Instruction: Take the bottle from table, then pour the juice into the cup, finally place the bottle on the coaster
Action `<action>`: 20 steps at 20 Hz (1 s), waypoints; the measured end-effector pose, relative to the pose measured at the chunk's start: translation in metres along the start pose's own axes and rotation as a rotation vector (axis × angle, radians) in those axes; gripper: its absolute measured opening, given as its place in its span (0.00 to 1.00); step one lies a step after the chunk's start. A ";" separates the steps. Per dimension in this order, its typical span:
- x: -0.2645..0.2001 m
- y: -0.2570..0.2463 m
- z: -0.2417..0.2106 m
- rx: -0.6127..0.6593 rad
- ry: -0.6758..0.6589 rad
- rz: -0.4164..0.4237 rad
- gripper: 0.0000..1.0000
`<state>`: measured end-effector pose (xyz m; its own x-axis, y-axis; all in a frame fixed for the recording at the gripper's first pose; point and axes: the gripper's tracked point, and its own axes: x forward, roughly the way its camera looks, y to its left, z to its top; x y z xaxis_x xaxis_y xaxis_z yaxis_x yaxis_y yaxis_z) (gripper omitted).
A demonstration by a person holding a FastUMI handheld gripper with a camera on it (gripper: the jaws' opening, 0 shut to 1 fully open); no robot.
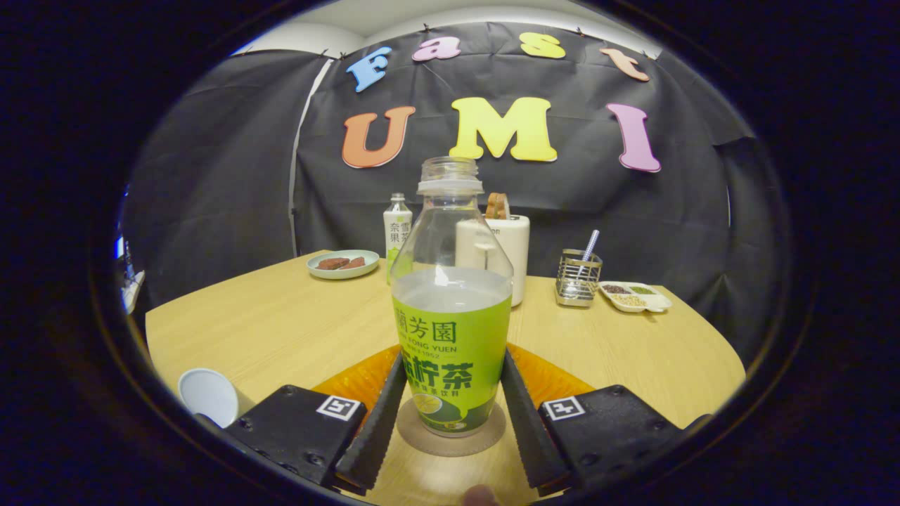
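Note:
An uncapped clear bottle [451,316] with a green label stands upright on a round brown coaster [485,439], partly filled with pale juice. My gripper [452,362] holds it between the fingers: both fingertips [394,383] lie against the sides of the label, low on the bottle. A white cup [208,396] stands on the wooden table [281,330], off to the left of the left finger. It looks tipped toward me and I cannot make out what is inside.
An orange mat or dish [358,383] lies just behind the bottle. Beyond it are a white toaster [503,246], a second small bottle [397,232], a plate with brown pieces [343,264], a wire holder [578,279] and a divided snack dish [635,296].

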<state>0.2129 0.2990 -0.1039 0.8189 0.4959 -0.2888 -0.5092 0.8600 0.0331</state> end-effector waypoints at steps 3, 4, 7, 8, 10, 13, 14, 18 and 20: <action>0.002 -0.001 -0.005 0.026 -0.004 0.004 0.82; 0.003 -0.001 -0.005 0.031 -0.003 0.003 0.83; 0.000 -0.002 -0.008 0.041 0.003 0.001 0.94; -0.002 -0.002 -0.007 0.038 0.004 -0.005 0.98; -0.007 -0.003 -0.005 0.044 -0.003 -0.013 1.00; -0.026 -0.001 0.001 0.049 -0.028 -0.024 1.00; -0.036 -0.002 0.002 0.056 -0.044 -0.031 1.00; -0.077 -0.011 0.010 0.085 -0.107 -0.106 1.00; -0.105 -0.014 0.014 0.097 -0.150 -0.157 1.00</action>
<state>0.1379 0.2365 -0.0609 0.9198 0.3613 -0.1529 -0.3506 0.9319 0.0931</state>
